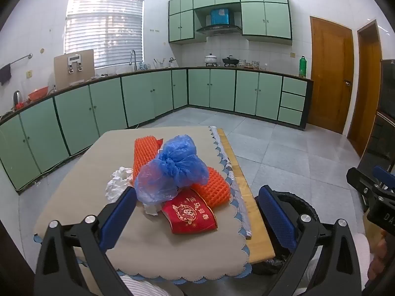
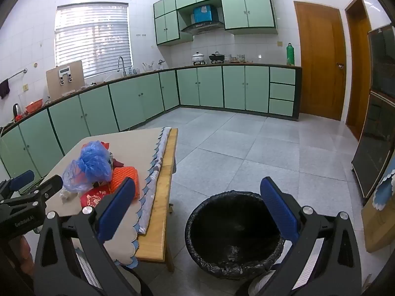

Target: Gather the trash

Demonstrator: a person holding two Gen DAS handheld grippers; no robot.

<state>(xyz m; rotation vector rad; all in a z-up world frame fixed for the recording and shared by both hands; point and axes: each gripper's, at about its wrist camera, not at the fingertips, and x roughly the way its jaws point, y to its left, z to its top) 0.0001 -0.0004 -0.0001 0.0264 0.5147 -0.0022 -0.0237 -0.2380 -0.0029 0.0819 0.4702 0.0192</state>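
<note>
A heap of trash lies on the small table (image 1: 86, 172): a crumpled blue plastic bag (image 1: 172, 167) on top, orange foam netting (image 1: 145, 153) under it, white crumpled tissue (image 1: 118, 182) to the left, and a red printed packet (image 1: 190, 213) at the front. My left gripper (image 1: 197, 212) hangs open just short of the heap, nothing between its fingers. My right gripper (image 2: 197, 209) is open above the floor, over the near rim of a bin lined with a black bag (image 2: 232, 231). The heap's blue plastic bag (image 2: 91, 165) shows left of it.
The table has a beige cloth with a blue scalloped edge (image 2: 148, 190) and bare wood on its right side (image 2: 160, 212). Green cabinets (image 1: 138, 98) line the far walls. Grey tiled floor (image 2: 246, 148) spreads to the right. A dark glass cabinet (image 2: 375, 133) stands at far right.
</note>
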